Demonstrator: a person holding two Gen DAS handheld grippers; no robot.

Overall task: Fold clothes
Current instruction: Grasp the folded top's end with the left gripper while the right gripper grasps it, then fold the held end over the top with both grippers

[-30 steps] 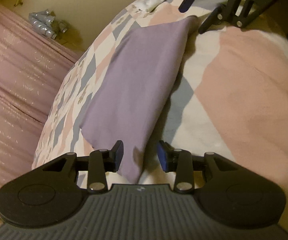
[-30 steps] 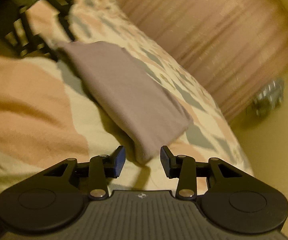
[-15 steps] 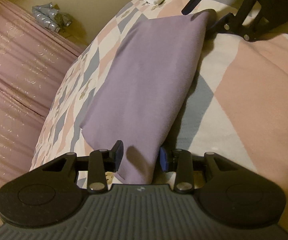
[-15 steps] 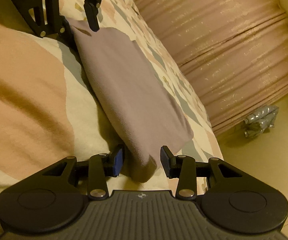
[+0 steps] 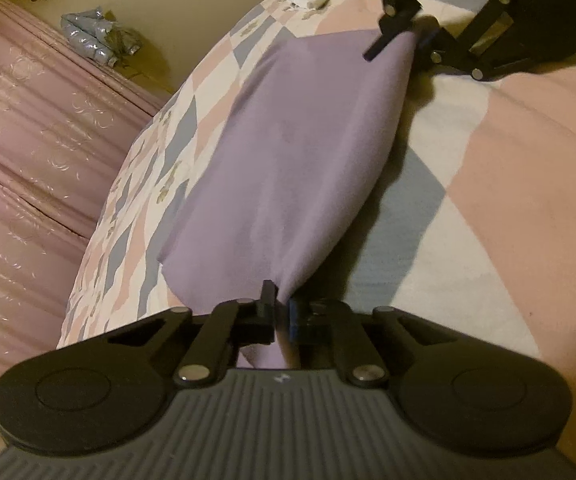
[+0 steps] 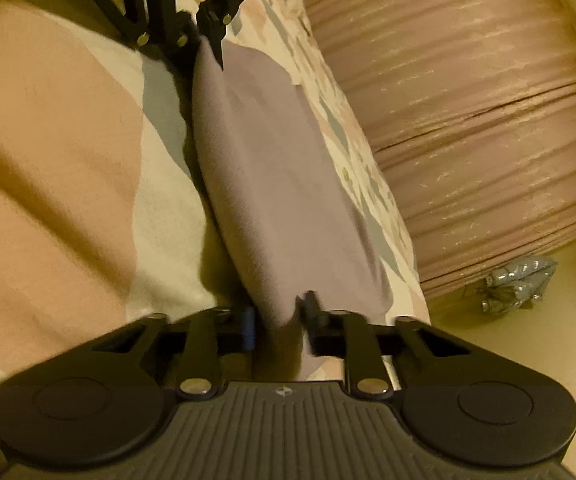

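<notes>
The lilac cloth [image 5: 288, 168] is pinched at opposite corners by the left gripper [image 5: 282, 316] and right gripper [image 6: 278, 320], above the bed [image 5: 507, 168]. A thin corner could be lost if it is pulled unevenly.

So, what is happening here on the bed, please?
A person is folding a purple cloth on a patchwork bedspread. The left gripper is shut on one end of the cloth, and the right gripper is shut on the opposite end, so its edge is raised between them.
</notes>
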